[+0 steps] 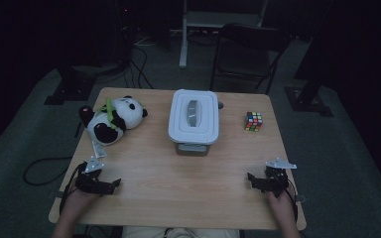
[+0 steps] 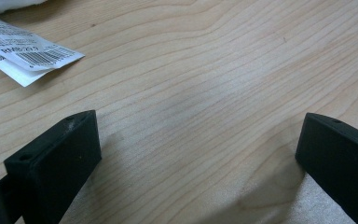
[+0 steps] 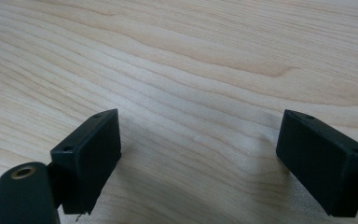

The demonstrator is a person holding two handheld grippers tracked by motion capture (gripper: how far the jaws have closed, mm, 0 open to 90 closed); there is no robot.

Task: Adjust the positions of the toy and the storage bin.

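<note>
A plush panda [image 1: 111, 119] lies at the far left of the wooden table [image 1: 178, 193]. A white lidded box [image 1: 194, 118] with a grey handle stands at the middle back. A colourful puzzle cube [image 1: 253, 121] sits at the back right. My left gripper [image 1: 113, 184] rests near the front left edge, open, with bare wood between its jaws [image 2: 198, 154]. My right gripper [image 1: 252, 179] rests near the front right edge, open as well, with bare wood between its jaws [image 3: 198, 149]. The panda's white paper tag [image 2: 21, 53] lies just ahead of the left gripper.
A dark folding chair [image 1: 248, 54] and a white stand [image 1: 186, 29] are behind the table. Cables [image 1: 39, 171] trail on the floor at the left. The room around is dim.
</note>
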